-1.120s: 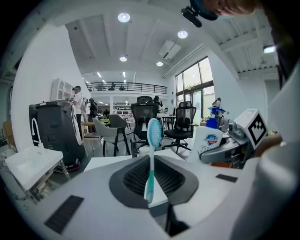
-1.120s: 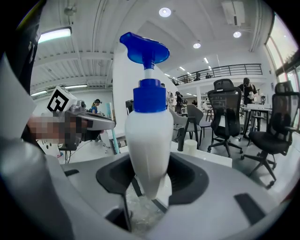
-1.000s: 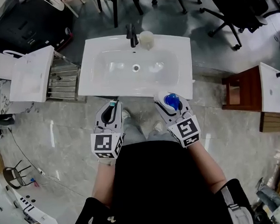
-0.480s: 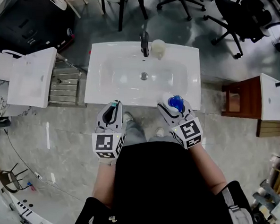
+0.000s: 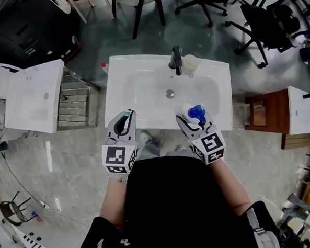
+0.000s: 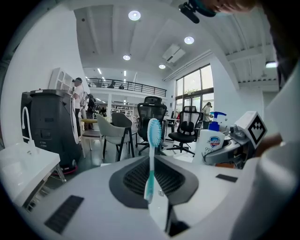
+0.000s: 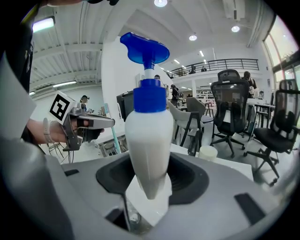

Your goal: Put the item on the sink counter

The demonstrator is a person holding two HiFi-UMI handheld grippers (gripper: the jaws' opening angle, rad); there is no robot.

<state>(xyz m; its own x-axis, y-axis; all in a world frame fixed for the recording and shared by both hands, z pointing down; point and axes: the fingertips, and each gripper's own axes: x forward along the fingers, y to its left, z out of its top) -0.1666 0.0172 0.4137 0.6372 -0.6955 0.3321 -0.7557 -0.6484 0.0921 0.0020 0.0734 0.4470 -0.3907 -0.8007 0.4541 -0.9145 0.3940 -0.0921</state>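
Two grey grippers are showing: left gripper [image 5: 125,116], right gripper [image 5: 187,112]. Also showing are one teal-and-white plastic toothbrush [image 6: 152,154], one blue-capped white pump bottle [image 7: 147,140], one white ceramic sink [image 5: 137,90], one black faucet [image 5: 176,59] and one pale round cup [image 5: 191,64].

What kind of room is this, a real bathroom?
Probably not: it looks like an open office or test hall. The white ceramic washbasin stands in the open on a grey polished floor, with black swivel office chairs behind it.
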